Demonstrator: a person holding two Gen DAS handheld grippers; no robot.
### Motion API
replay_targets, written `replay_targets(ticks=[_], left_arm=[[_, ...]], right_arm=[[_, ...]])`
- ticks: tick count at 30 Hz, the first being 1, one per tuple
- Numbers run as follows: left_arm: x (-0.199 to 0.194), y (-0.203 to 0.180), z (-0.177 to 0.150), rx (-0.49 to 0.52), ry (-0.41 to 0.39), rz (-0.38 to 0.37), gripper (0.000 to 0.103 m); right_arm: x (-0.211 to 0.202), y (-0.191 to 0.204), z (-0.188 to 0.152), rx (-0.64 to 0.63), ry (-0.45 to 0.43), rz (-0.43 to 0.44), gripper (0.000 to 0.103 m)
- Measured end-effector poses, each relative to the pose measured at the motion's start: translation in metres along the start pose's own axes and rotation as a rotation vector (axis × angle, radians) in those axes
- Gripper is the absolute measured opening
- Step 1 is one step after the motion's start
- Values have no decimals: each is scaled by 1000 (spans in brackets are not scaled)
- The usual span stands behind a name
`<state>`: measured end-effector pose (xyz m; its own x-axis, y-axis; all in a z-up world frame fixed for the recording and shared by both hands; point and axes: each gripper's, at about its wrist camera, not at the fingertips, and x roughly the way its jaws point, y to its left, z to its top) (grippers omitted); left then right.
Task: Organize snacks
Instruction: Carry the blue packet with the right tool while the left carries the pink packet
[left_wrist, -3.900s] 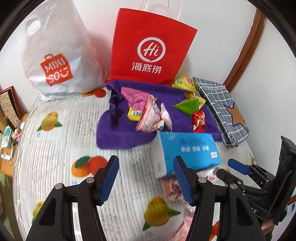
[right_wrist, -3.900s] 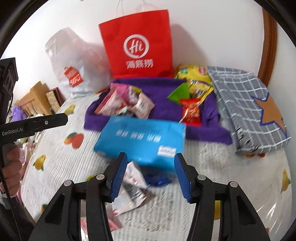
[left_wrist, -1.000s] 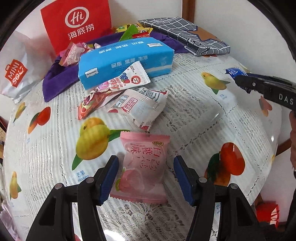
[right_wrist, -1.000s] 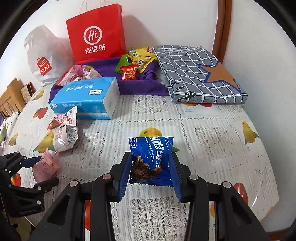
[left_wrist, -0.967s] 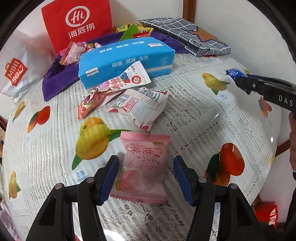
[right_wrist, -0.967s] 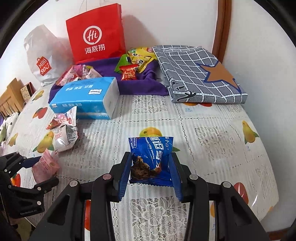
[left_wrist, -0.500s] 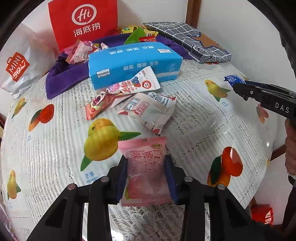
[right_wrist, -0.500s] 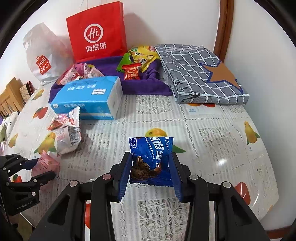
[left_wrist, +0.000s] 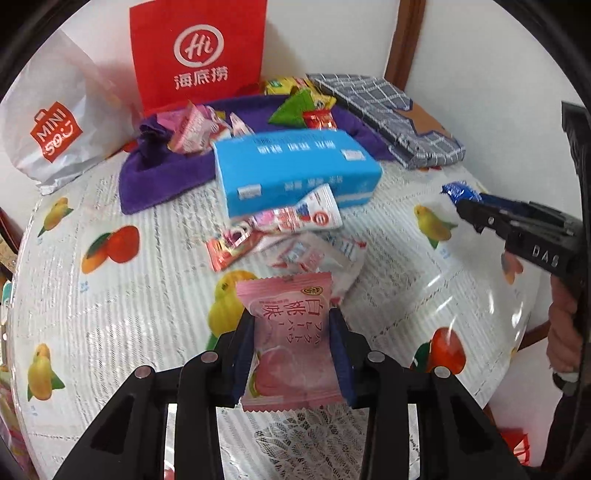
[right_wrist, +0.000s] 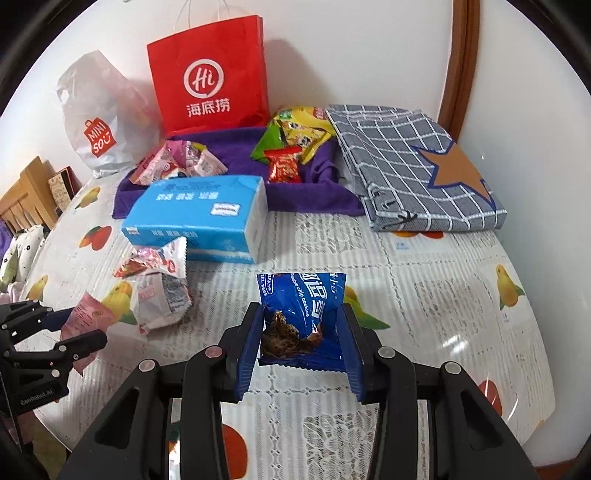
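My left gripper (left_wrist: 291, 332) is shut on a pink peach snack packet (left_wrist: 288, 339) and holds it above the table. My right gripper (right_wrist: 301, 328) is shut on a blue chocolate chip cookie packet (right_wrist: 301, 306), also lifted. The right gripper shows at the right of the left wrist view (left_wrist: 517, 225); the left gripper shows at the lower left of the right wrist view (right_wrist: 48, 332). A purple cloth (right_wrist: 306, 199) at the back holds a pile of pink snacks (right_wrist: 177, 162) on its left and green, yellow and red snacks (right_wrist: 291, 144) on its right.
A blue tissue pack (right_wrist: 199, 218) lies in front of the cloth. Two loose packets (right_wrist: 159, 277) lie by it. A red paper bag (right_wrist: 210, 74) and a white plastic bag (right_wrist: 99, 118) stand at the back. A folded grey checked cloth (right_wrist: 410, 166) lies at the right.
My left gripper has shut on the pink packet and lifted it, moving toward the back. My right gripper still holds the blue packet and has moved slightly forward.
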<state>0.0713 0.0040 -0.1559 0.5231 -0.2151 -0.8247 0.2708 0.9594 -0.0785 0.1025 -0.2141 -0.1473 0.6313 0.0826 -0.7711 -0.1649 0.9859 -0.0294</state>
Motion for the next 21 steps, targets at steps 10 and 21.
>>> replay_targets(ticks=[10, 21], left_arm=[[-14, 11, 31, -34, -49, -8, 36], [-24, 26, 68, -57, -101, 2, 36]], right_arm=[[-12, 15, 27, -25, -55, 24, 41], [-14, 26, 60, -41, -104, 42, 41]])
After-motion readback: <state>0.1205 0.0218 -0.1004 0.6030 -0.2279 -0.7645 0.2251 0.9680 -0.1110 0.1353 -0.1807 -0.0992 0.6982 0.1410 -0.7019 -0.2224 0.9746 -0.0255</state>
